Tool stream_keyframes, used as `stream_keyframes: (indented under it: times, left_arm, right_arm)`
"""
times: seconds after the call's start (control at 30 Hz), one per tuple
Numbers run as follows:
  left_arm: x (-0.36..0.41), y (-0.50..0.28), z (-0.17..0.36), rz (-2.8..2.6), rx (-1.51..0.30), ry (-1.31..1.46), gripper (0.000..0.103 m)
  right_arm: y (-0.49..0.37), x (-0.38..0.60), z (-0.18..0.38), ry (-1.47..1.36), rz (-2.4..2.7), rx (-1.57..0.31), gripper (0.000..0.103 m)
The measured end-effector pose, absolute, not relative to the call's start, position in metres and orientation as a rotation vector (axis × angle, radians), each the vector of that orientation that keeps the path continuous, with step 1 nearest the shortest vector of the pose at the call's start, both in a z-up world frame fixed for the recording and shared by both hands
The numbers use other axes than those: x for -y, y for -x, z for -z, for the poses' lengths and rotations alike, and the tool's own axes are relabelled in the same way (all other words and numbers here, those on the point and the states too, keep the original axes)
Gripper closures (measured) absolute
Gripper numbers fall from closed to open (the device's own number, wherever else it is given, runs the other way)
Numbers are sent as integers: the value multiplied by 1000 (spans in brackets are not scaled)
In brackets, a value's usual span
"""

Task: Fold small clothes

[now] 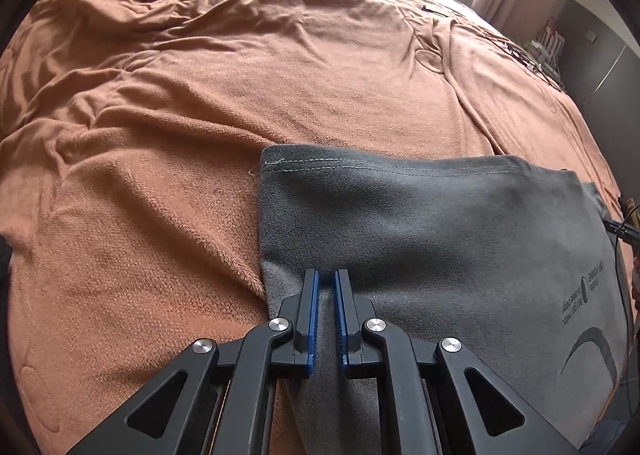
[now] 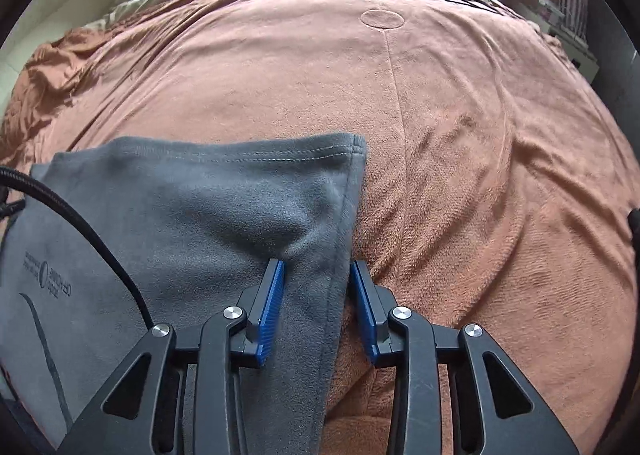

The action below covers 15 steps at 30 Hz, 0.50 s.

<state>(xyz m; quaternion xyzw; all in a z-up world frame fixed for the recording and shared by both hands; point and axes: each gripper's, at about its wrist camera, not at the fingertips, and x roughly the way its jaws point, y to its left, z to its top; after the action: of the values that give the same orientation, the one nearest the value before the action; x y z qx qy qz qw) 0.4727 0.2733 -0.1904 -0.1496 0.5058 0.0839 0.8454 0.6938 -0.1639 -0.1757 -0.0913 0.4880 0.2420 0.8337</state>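
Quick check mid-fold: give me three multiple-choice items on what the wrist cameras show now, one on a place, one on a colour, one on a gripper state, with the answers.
1. Where does the garment lie?
A. on the orange blanket
B. on a wooden floor
C. in a basket

2. What colour is the garment?
A. red
B. grey
C. white

3. How does the right gripper stand?
A. open, straddling the garment's side edge
B. shut on a pillow
C. out of view

Answers:
1 A: orange blanket surrounds the cloth in both views.
2 B: grey fleece with a dark print.
3 A: its blue pads stand well apart, one on grey cloth, the other over the blanket. The left gripper has a narrower gap, with cloth visible between its pads.
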Motion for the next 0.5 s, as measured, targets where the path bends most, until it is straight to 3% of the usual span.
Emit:
stream_keyframes:
  times: [0.5]
  left_arm:
    - [-260,-429,136,-204,-1032,332,92]
  right_arm:
    - [-650,208,115,138,-474,-1026,71]
